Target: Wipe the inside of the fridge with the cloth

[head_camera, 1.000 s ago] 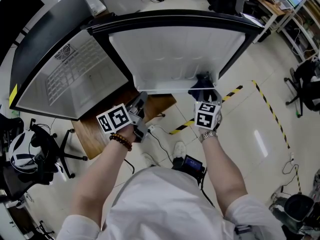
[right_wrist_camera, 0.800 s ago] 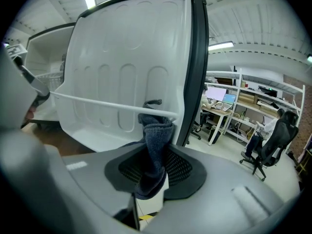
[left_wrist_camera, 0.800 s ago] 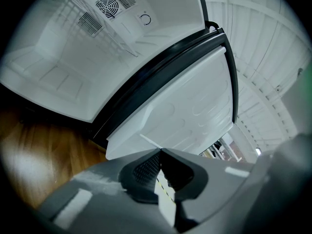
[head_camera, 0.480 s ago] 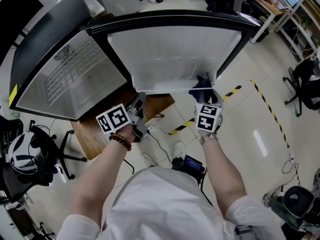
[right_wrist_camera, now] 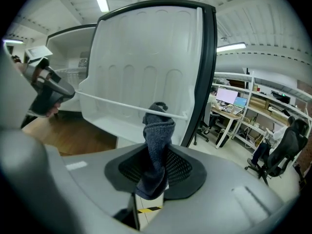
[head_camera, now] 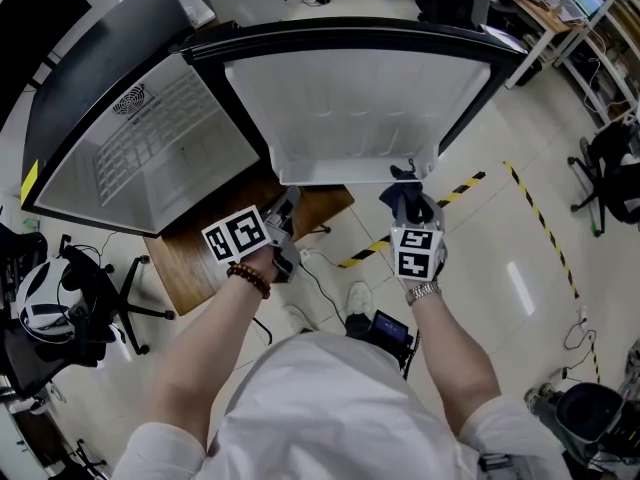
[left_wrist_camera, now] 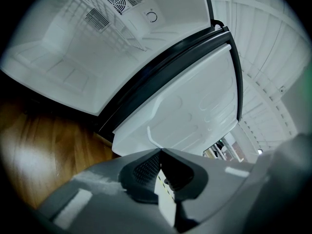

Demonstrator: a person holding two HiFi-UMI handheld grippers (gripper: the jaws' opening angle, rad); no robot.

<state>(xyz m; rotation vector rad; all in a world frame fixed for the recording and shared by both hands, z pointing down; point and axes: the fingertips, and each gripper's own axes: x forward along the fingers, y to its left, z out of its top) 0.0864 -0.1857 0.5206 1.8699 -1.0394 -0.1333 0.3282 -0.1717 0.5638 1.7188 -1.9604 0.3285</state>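
Two grippers show in the head view near the open fridge door (head_camera: 350, 108): the left gripper (head_camera: 288, 203) below its near-left corner, the right gripper (head_camera: 410, 186) at its near-right with the dark cloth (head_camera: 402, 203). The left gripper view shows jaws pressed together, empty. The right gripper view shows jaws clamped on the cloth, just before the door's rail (right_wrist_camera: 112, 103).
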